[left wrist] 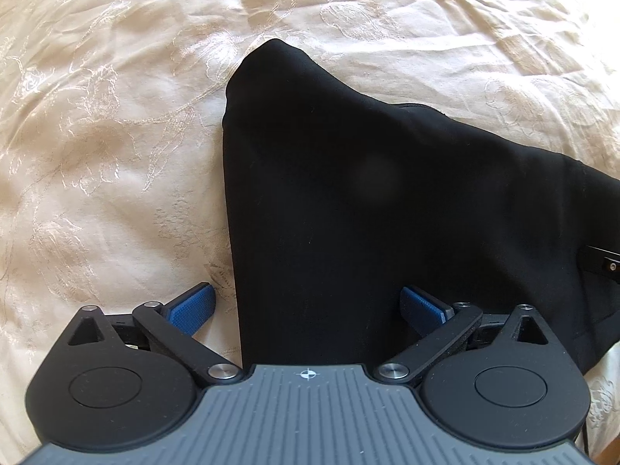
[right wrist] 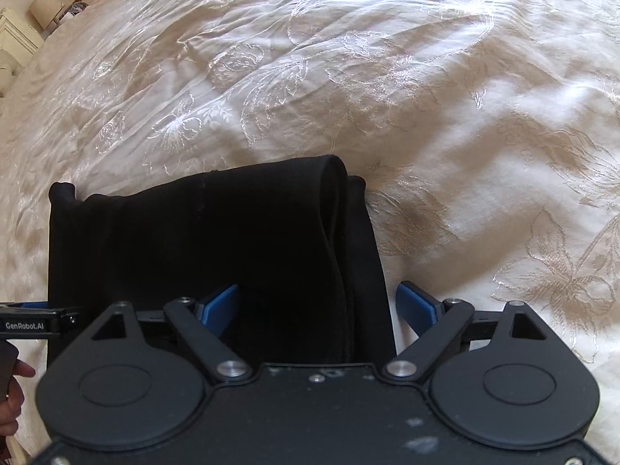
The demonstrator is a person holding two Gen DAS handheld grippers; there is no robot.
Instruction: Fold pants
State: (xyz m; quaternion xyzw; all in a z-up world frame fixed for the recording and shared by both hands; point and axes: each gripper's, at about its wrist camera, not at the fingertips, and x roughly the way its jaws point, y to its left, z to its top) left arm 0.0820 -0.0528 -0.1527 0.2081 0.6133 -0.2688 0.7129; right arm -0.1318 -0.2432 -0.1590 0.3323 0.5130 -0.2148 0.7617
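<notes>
A wide bedspread [right wrist: 445,116] of cream colour, embroidered with shiny flower outlines and lightly wrinkled, is seen to fill almost the whole of both views. In the upper left corner of the right wrist view a small part of the room is shown: a pale wall, a piece of white furniture [right wrist: 15,44] and a light cylinder-shaped object, too small to be identified. The black pants [left wrist: 368,213] are laid flat on the bedspread in a folded stack; in the right wrist view [right wrist: 217,240] several layers can be counted at the rounded fold on the right side. The left gripper [left wrist: 308,308] is held low over the near end of the pants with its blue pads spread wide apart, one beside the cloth's left edge and one above the cloth, and nothing is clamped. The right gripper [right wrist: 317,306] is likewise held apart, its pads on either side of the stack's right edge. A person's hand [right wrist: 13,395] is partly seen at the left border.
</notes>
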